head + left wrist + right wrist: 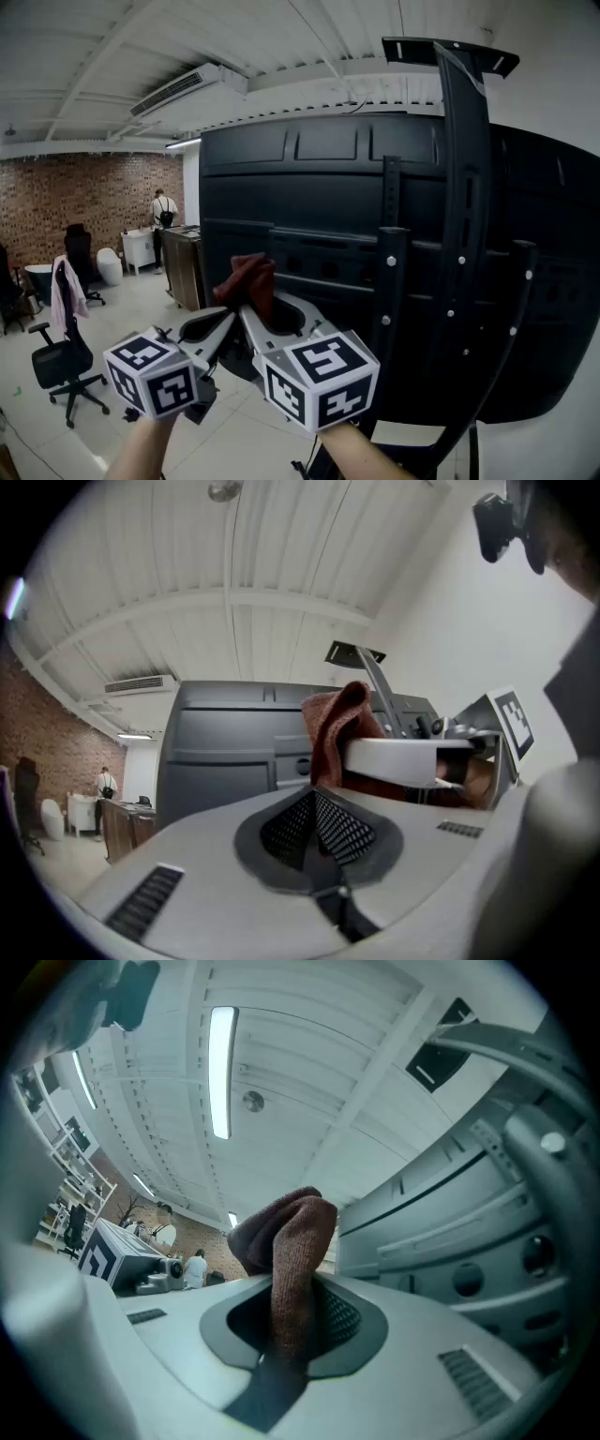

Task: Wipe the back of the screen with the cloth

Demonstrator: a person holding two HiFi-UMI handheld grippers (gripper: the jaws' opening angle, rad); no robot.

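The large black back of the screen point(319, 216) stands upright on a stand and fills the middle of the head view. It also shows as the screen back point(225, 761) and the screen back point(469, 1232) in the two gripper views. My right gripper point(251, 298) is shut on a reddish-brown cloth point(248, 279), held up at the panel's lower left part. The cloth point(295, 1260) bunches up out of the right gripper point(291, 1330). My left gripper point(223, 321) is just left of it, its jaws together on nothing. From the left gripper point(317, 832) the cloth point(333, 724) hangs close ahead.
A black mounting post point(464, 187) and bracket arms run down the screen's right half. An office chair point(61, 361) with a garment over it stands at the lower left. Farther back are a wooden counter point(183, 262), a person point(164, 211) and a brick wall.
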